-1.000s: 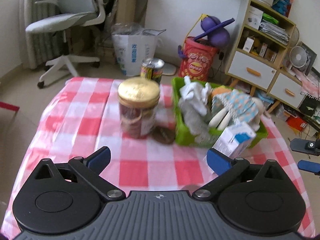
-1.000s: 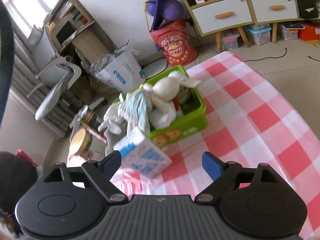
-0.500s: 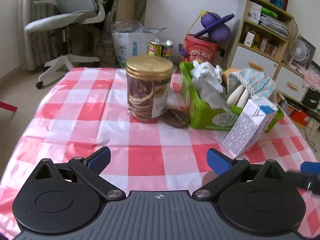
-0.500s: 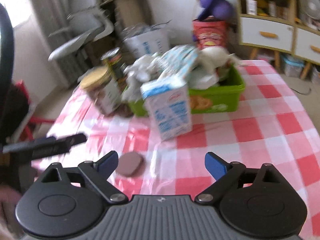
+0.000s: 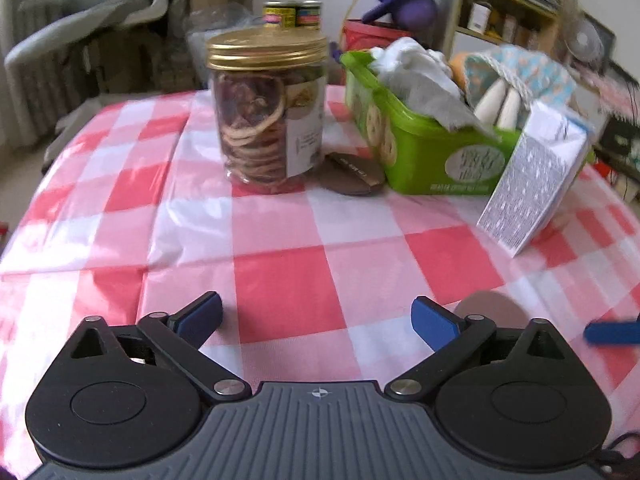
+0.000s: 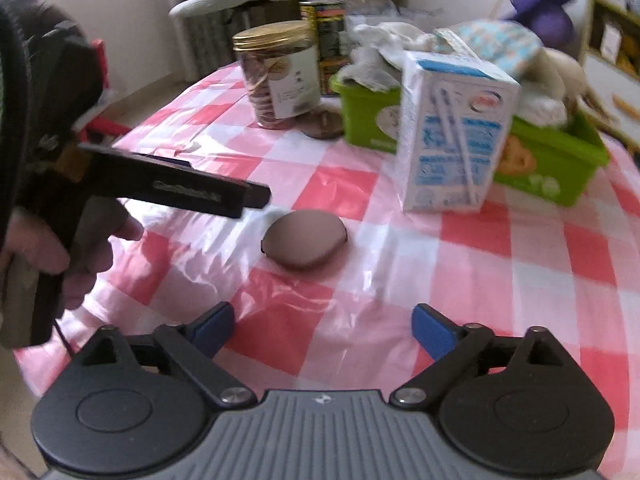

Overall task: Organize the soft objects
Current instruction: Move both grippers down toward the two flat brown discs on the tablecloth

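The right tool (image 6: 323, 330), jaws opening and empty, has dropped toward the brown puff (image 6: 306, 238) on the desk (image 6: 500, 280), likely the next pick for the green bin (image 6: 560, 168). The left tool (image 5: 316, 318) hangs wide, empty (lower too). Carton (image 6: 452, 136) and jar (image 6: 282, 76) labels are unreadable.

Gold-lidded jar (image 5: 267, 114) on checked cloth (image 5: 288, 280), green bin (image 5: 432, 152) of soft toys, left tool (image 5: 316, 316) open
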The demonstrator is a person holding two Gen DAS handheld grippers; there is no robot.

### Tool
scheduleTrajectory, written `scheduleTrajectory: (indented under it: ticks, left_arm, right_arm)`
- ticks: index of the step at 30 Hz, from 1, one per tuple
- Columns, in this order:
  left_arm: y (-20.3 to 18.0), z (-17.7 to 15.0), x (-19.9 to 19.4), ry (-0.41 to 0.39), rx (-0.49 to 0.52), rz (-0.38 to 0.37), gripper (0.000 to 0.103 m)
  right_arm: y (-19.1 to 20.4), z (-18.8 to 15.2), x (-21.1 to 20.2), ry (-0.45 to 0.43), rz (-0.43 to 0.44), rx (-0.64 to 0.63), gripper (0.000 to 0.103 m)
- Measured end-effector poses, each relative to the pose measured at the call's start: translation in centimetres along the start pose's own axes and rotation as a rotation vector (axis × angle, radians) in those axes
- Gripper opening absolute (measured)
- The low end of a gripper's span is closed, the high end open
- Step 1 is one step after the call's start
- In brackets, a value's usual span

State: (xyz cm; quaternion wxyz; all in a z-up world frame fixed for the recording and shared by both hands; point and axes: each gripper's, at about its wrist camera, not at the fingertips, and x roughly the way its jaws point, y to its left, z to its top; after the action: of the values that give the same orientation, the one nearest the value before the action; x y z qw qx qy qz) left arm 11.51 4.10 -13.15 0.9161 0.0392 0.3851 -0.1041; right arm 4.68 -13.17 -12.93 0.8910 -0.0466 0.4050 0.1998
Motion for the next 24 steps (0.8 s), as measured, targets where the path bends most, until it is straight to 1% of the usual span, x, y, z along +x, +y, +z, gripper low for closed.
scheduleTrajectory:
  ticks: [2, 4, 10, 12, 17, 20, 24]
  left_arm:
    - [-0.2, -0.1, 0.3, -0.015, 0.024, -0.017, 0.097]
    - [-0.3, 0.2, 0.6, -0.018, 0.029, -0.026, 0.097]
    - [-0.6, 1.0, 1.6, -0.038, 0.057, -0.052, 0.096]
    - [-0.6, 1.4, 1.9, -0.049, 0.063, -0.058, 0.092]
    - [-0.9, 2.5, 2.7, -0.076, 0.081, -0.083, 0.075]
    - [-1.2, 3.1, 3.3, -0.092, 0.086, -0.093, 0.067]
    - [-1.7, 4.0, 4.0, -0.103, 0.09, -0.102, 0.059]
  right_arm:
    - [0.4, -0.1, 0.4, -0.012, -0.011, -0.045, 0.083]
    - [0.4, 0.0, 0.8, -0.021, -0.012, -0.054, 0.085]
    - [0.5, 0.1, 1.2, -0.052, -0.027, -0.075, 0.085]
    - [0.5, 0.2, 1.2, -0.06, -0.024, -0.081, 0.085]
    - [0.4, 0.3, 1.4, -0.068, -0.015, -0.091, 0.085]
    - [0.4, 0.5, 1.6, -0.074, -0.017, -0.086, 0.085]
    - [0.4, 0.6, 1.8, -0.09, -0.011, -0.094, 0.085]
